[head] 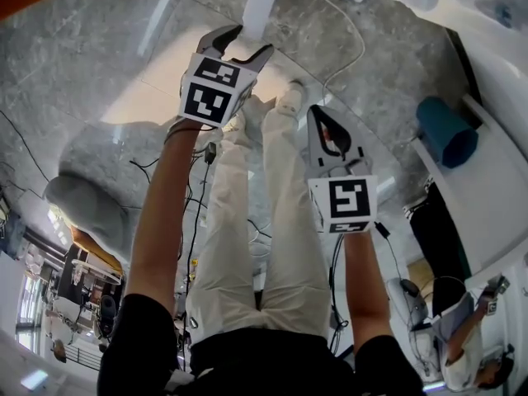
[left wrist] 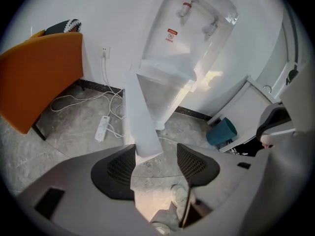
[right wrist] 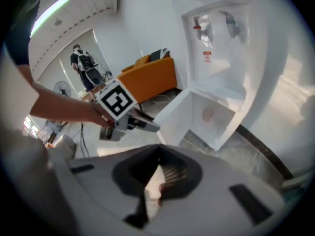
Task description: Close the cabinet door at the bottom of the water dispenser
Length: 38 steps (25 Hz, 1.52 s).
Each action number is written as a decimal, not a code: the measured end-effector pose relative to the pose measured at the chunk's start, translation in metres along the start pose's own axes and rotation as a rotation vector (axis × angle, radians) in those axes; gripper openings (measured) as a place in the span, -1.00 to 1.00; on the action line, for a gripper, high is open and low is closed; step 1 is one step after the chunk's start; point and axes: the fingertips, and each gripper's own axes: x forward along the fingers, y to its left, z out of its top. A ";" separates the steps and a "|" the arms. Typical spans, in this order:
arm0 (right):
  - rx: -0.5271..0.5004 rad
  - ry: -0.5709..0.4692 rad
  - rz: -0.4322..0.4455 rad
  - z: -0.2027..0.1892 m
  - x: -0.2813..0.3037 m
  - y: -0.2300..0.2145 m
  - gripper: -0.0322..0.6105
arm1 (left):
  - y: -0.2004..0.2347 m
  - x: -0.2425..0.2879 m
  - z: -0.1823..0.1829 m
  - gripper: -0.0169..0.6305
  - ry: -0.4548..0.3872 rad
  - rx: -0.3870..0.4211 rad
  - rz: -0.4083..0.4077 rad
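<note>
The white water dispenser (left wrist: 192,33) stands against the wall with its bottom cabinet (right wrist: 216,117) open. The white cabinet door (left wrist: 140,112) swings out toward me, seen edge-on. My left gripper (left wrist: 156,154) is open, and the door's lower corner sits between its fingers, close to the left pad (left wrist: 118,168). In the head view the left gripper (head: 239,40) reaches the door's edge (head: 260,2). The right gripper (head: 318,114) hangs shut with nothing in it, lower and to the right, away from the door. In its own view the right gripper (right wrist: 160,156) looks at the left gripper (right wrist: 142,124) by the door (right wrist: 174,117).
An orange sofa (left wrist: 39,77) stands left of the dispenser. A power strip (left wrist: 102,128) with white cables lies on the grey floor beside it. A teal cylinder (left wrist: 221,132) sits on a white shelf at the right. My legs and shoes (head: 289,97) are just behind the door.
</note>
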 end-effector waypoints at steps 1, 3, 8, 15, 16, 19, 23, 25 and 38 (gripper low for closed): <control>0.005 -0.002 -0.006 -0.001 -0.003 -0.002 -0.79 | -0.004 0.001 0.001 -0.14 0.002 0.010 -0.002; 0.022 -0.005 -0.021 -0.005 -0.007 -0.008 -0.79 | -0.012 0.003 0.001 -0.14 0.008 0.025 -0.012; 0.052 -0.003 -0.062 -0.014 -0.013 -0.021 -0.79 | -0.031 0.012 0.002 -0.14 0.036 0.079 -0.050; 0.112 -0.020 -0.116 -0.021 -0.016 -0.039 -0.79 | -0.058 0.028 0.008 -0.14 0.064 0.147 -0.111; 0.119 -0.023 -0.119 -0.022 -0.017 -0.040 -0.79 | -0.061 0.030 0.008 -0.14 0.067 0.154 -0.116; 0.137 -0.027 -0.134 -0.025 -0.019 -0.042 -0.79 | -0.070 0.034 0.009 -0.14 0.076 0.173 -0.135; 0.153 -0.032 -0.162 -0.030 -0.023 -0.052 -0.79 | -0.080 0.043 0.014 -0.14 0.076 0.185 -0.149; 0.172 -0.038 -0.183 -0.034 -0.027 -0.061 -0.79 | -0.084 0.047 0.017 -0.14 0.076 0.190 -0.149; 0.245 -0.061 -0.245 -0.051 -0.044 -0.088 -0.79 | -0.115 0.066 0.030 -0.14 0.100 0.249 -0.183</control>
